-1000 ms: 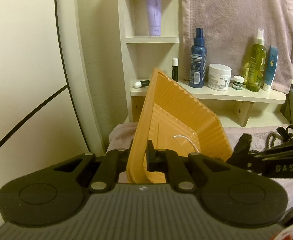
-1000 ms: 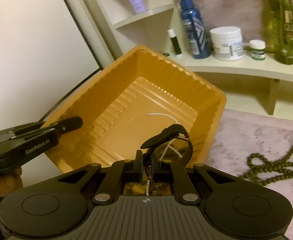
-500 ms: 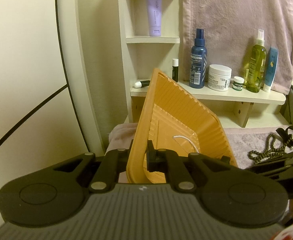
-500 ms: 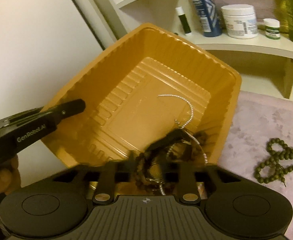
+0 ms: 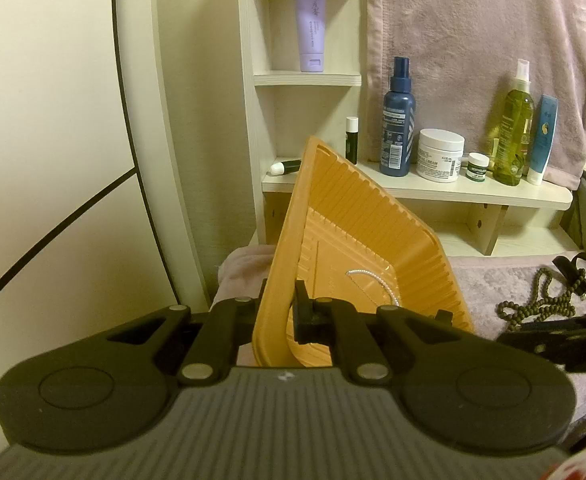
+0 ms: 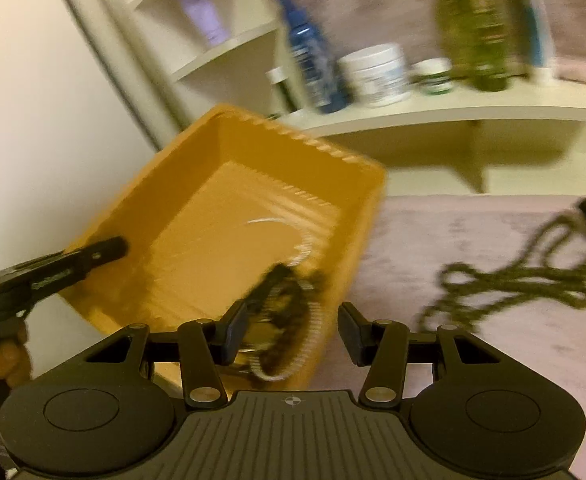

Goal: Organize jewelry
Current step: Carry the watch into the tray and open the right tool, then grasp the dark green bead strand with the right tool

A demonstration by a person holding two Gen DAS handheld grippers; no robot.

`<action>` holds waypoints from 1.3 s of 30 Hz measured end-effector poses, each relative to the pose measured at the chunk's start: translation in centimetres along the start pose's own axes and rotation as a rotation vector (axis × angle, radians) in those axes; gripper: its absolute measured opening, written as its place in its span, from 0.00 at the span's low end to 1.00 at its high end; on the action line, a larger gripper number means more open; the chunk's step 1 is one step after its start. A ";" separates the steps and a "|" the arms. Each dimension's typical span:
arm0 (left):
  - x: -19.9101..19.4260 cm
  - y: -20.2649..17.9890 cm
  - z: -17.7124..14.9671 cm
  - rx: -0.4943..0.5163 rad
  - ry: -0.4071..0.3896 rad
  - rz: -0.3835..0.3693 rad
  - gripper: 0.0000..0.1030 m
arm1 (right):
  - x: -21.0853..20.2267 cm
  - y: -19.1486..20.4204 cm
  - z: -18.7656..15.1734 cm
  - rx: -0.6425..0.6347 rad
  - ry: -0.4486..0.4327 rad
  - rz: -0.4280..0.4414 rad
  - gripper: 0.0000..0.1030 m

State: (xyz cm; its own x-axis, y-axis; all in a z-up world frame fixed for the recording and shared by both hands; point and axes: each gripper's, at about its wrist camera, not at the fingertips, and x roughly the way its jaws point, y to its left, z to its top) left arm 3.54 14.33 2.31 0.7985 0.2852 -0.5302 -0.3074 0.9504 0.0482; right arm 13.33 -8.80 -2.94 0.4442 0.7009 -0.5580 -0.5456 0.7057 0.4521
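My left gripper (image 5: 279, 300) is shut on the near rim of an orange tray (image 5: 373, 232) and holds it tilted. A silver chain (image 5: 373, 280) lies on the tray's floor. In the right wrist view, my right gripper (image 6: 293, 332) stands open over the tray's (image 6: 301, 136) near corner. A blurred dark bracelet (image 6: 285, 320) with a pale beaded strand lies just beyond its fingers, and neither pad touches it. The left gripper (image 6: 93, 254) shows at the tray's left rim. A green bead necklace (image 6: 513, 284) lies on the pink towel to the right.
A white shelf (image 5: 433, 192) behind the tray carries a blue spray bottle (image 5: 397, 120), a white jar (image 5: 439, 156), a green bottle (image 5: 513, 136) and tubes. A black strap (image 5: 577, 276) lies by the green beads (image 5: 541, 308). A pale wall stands to the left.
My right gripper opened and let go of the dark bracelet, which dropped into the tray's near corner. The right hand swung to the right. The left gripper and tray stayed still.
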 end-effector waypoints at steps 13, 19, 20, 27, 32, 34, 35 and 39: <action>0.0 -0.1 0.0 0.008 -0.003 0.005 0.07 | -4.7 -5.9 -3.0 0.052 -0.084 -0.249 0.49; -0.1 -0.2 0.0 0.011 -0.003 0.009 0.07 | -4.8 -7.6 -3.5 0.044 -0.079 -0.299 0.49; -0.1 -0.2 0.0 0.013 -0.003 0.010 0.07 | -4.7 -7.7 -3.5 0.041 -0.077 -0.300 0.49; -0.2 -0.3 0.0 0.016 -0.002 0.011 0.07 | -2.6 -7.1 -2.9 -0.011 -0.069 -0.270 0.49; -0.1 -0.3 0.0 0.017 -0.001 0.011 0.07 | -0.5 -6.3 -2.1 -0.059 -0.057 -0.247 0.49; -0.1 -0.3 0.0 0.017 -0.001 0.011 0.07 | 0.4 -6.1 -1.8 -0.067 -0.050 -0.238 0.49; -0.2 -0.3 0.0 0.017 -0.001 0.011 0.07 | 0.8 -6.0 -1.7 -0.071 -0.046 -0.237 0.49; -0.1 -0.3 -0.1 0.017 -0.001 0.011 0.07 | 2.6 -5.7 -1.5 -0.073 -0.018 -0.235 0.49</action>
State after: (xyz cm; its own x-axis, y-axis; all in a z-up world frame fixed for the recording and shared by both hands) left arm 3.50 13.98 2.33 0.7956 0.2953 -0.5290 -0.3068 0.9493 0.0685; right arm 16.55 -11.13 -8.04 0.5771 0.5202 -0.6296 -0.4755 0.8408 0.2589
